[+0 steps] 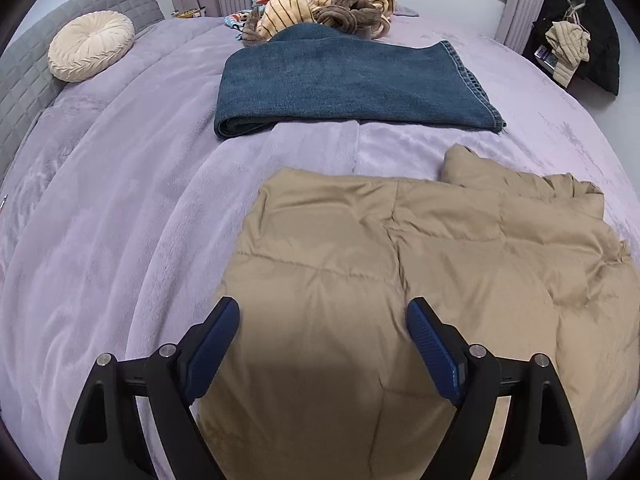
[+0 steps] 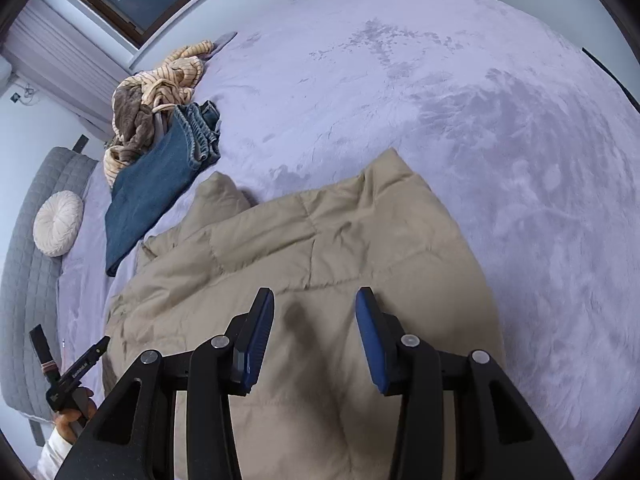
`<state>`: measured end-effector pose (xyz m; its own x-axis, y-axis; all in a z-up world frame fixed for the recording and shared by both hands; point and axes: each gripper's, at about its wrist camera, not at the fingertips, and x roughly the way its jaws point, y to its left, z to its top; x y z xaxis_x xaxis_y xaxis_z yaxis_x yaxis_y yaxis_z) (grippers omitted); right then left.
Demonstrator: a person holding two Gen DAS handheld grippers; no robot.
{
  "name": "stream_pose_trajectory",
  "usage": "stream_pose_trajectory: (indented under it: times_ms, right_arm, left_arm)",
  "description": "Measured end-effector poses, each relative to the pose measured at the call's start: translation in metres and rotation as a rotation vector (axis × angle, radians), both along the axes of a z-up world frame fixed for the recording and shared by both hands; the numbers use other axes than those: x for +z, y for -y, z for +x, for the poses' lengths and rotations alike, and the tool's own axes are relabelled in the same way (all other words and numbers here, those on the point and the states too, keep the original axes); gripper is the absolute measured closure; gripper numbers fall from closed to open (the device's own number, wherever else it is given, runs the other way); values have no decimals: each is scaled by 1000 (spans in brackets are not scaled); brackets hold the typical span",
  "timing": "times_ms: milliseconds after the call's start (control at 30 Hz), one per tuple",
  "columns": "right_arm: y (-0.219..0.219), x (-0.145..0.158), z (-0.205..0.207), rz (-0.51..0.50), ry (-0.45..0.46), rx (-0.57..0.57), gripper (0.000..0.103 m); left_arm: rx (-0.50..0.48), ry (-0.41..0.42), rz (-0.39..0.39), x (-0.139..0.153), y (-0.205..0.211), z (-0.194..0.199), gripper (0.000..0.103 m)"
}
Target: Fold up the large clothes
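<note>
A tan quilted puffer garment [image 1: 420, 264] lies spread on the lilac bed cover [image 1: 120, 208]. My left gripper [image 1: 323, 310] is open and empty just above its near part, jaws wide apart. In the right wrist view the same tan garment [image 2: 320, 240] lies below my right gripper [image 2: 316, 300], which is open and empty above its middle. The left gripper [image 2: 68, 348] also shows at the lower left of the right wrist view, held in a hand. Folded blue jeans [image 1: 344, 84] lie further up the bed; they also show in the right wrist view [image 2: 152, 188].
A heap of striped and brown clothes [image 1: 328, 0] sits behind the jeans. A round cream cushion [image 1: 91, 46] leans on the grey headboard [image 1: 24, 80]. A dark chair with clothes [image 1: 576, 40] stands at the right. Bare lilac cover [image 2: 480, 120] stretches to the right.
</note>
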<state>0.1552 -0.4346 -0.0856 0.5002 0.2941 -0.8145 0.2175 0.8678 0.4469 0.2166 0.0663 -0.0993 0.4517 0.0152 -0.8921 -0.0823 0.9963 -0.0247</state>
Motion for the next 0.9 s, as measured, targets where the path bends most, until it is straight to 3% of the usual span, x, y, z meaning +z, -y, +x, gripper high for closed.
stream_pose_trajectory:
  times_ms: [167, 267, 300, 333, 533, 900]
  right_arm:
    - [-6, 2, -39, 49, -26, -10, 56]
    - [-9, 2, -61, 62, -42, -14, 50]
    - [-10, 2, -69, 68, -47, -14, 50]
    - [-12, 1, -76, 72, -52, -13, 50]
    - [-13, -3, -111, 94, -77, -30, 49]
    - [-6, -19, -147, 178, -117, -80, 23]
  left_arm:
    - [-2, -33, -22, 7, 7, -31, 16]
    - [1, -42, -28, 10, 11, -50, 16]
    - [1, -48, -27, 10, 12, -56, 14]
    - [0, -55, -26, 11, 13, -61, 0]
    - [1, -54, -31, 16, 14, -85, 0]
    - [20, -117, -90, 4, 17, -115, 0]
